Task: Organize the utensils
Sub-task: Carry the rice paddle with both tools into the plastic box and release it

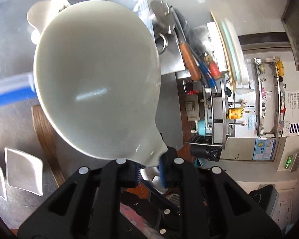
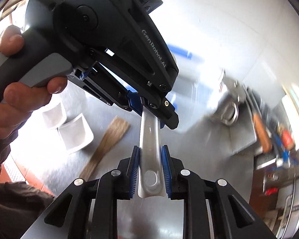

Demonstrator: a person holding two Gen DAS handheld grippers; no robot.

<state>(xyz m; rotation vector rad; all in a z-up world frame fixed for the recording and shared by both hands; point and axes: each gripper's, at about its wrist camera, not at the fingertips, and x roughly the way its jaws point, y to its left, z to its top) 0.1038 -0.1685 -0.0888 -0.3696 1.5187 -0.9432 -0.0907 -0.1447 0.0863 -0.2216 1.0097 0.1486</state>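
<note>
A large pale ladle [image 1: 97,83] fills the left wrist view, bowl facing the camera. My left gripper [image 1: 149,169] is shut on the neck of its handle and holds it above the steel table. In the right wrist view the ladle's handle [image 2: 150,139] runs from the left gripper [image 2: 149,103] down between the blue pads [image 2: 166,171] of my right gripper [image 2: 150,171]. The pads flank the handle's end with its hanging hole and look closed against it. A wooden spatula [image 2: 107,143] lies flat on the table to the left.
Two white square dishes [image 2: 67,127] sit left of the spatula, also in the left wrist view [image 1: 24,171]. A steel utensil holder [image 1: 163,25] with orange- and blue-handled tools [image 1: 191,59] stands at the table's far edge. A clear box with blue lid [image 1: 10,87] is behind.
</note>
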